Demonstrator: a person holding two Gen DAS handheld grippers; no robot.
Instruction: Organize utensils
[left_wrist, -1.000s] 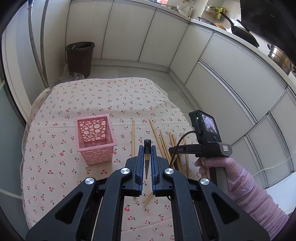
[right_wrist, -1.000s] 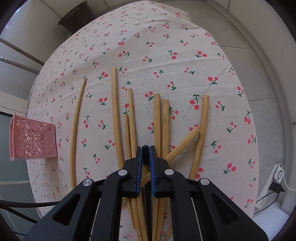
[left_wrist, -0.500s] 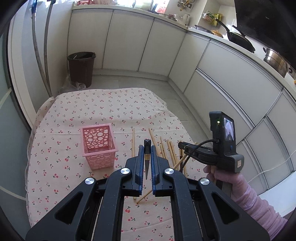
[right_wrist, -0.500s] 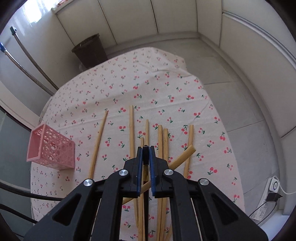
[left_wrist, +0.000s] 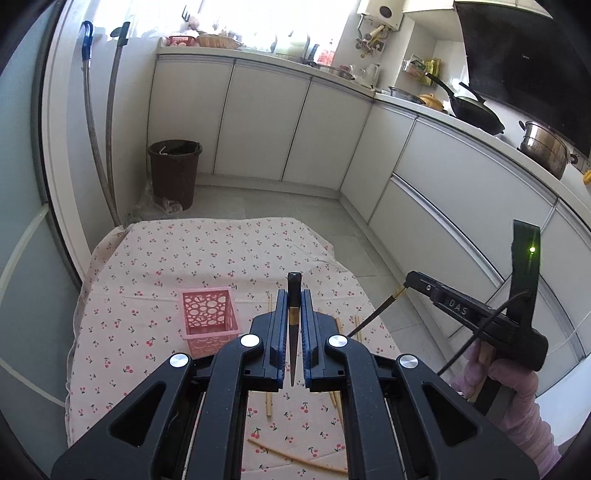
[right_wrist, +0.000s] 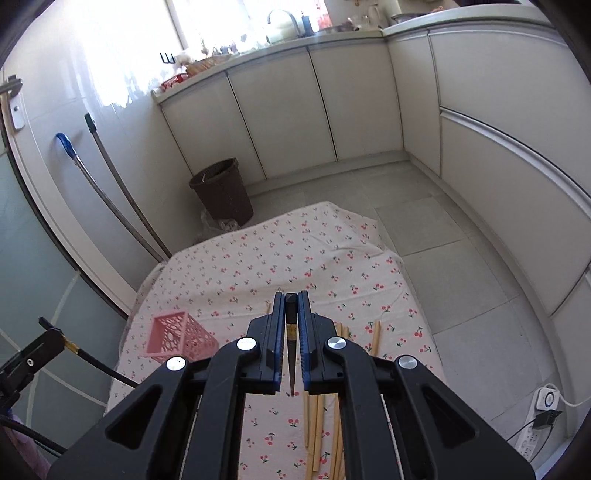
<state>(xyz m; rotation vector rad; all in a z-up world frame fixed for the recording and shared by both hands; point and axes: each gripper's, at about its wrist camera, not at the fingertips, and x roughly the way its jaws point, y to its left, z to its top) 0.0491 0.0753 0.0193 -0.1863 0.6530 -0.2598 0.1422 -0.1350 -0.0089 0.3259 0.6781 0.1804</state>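
Your left claw (left_wrist: 294, 295) is clamped narrow on a dark chopstick (left_wrist: 293, 325) with a gold band, its blunt end poking out past the fingertips and its point aimed back toward the camera. Your right claw (right_wrist: 291, 301) grips a matching dark chopstick (right_wrist: 291, 332) the same way. Both claws are raised well above the tabletop (left_wrist: 207, 251), which is covered by a cherry-print cloth. From the left wrist view, the pink basket (left_wrist: 208, 319) stands upright on the cloth at 10 o'clock from the claw, and the right claw shows at 3 o'clock, with its chopstick slanting down out of its tip. From the right wrist view, the basket sits at 8 o'clock, and several light bamboo chopsticks (right_wrist: 376, 338) lie loose on the cloth just beneath and to the right of the claw, well apart from the basket. More of them show under the left claw. At 12 o'clock a brown bin (right_wrist: 221, 190) stands on the floor near the white cabinets (right_wrist: 280, 118).
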